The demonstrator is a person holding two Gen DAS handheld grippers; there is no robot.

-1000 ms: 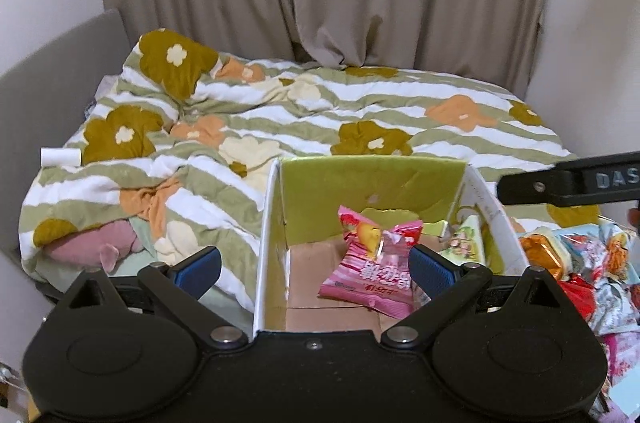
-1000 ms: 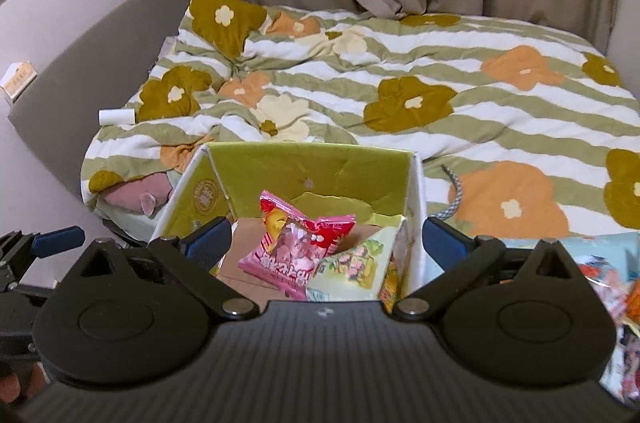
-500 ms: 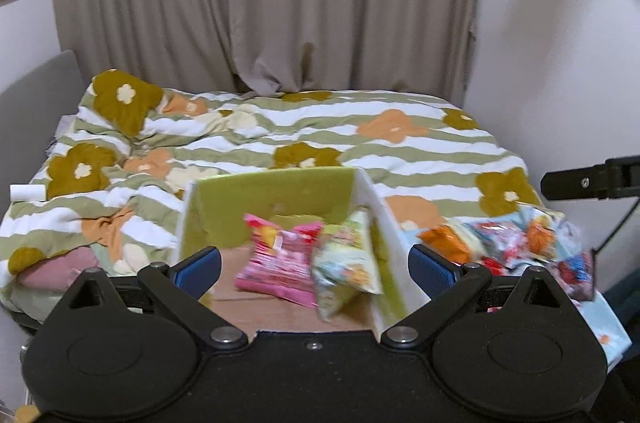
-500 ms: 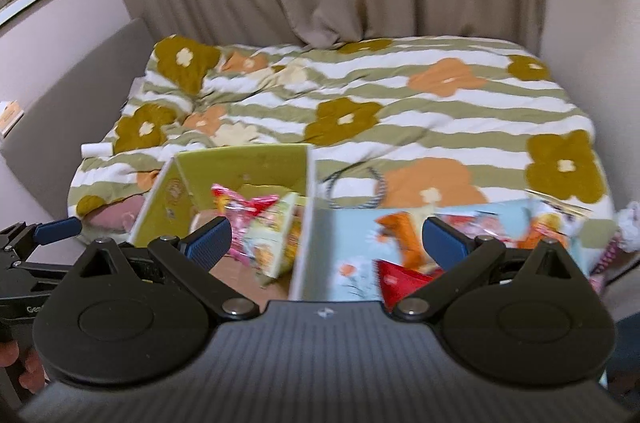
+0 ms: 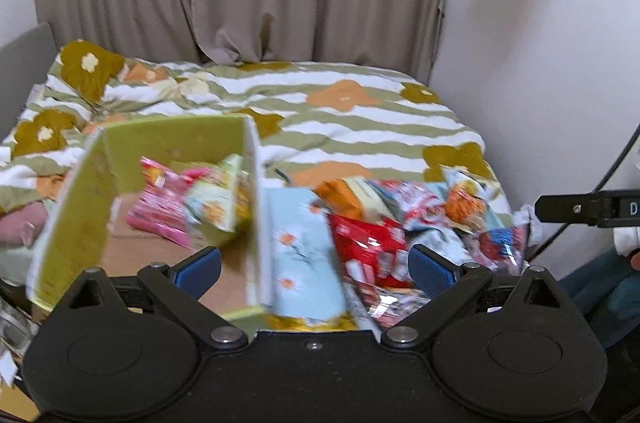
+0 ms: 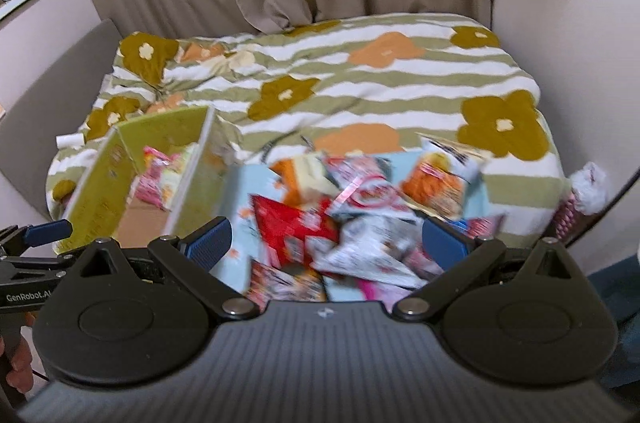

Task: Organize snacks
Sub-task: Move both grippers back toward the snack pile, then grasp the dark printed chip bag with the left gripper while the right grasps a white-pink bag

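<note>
Snacks [image 6: 360,215] lie heaped on my pale blue cloth [image 5: 304,255] at the bed's [image 6: 380,87] near edge, just right of the green box [image 5: 80,207] — two packets [image 5: 192,211] inside. Left gripper [image 5: 314,267] and right gripper [image 6: 326,243] both gape, holding nothing.

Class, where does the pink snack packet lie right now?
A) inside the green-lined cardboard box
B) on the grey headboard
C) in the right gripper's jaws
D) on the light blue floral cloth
A: the pink snack packet lies inside the green-lined cardboard box, beside a pale green packet.
</note>
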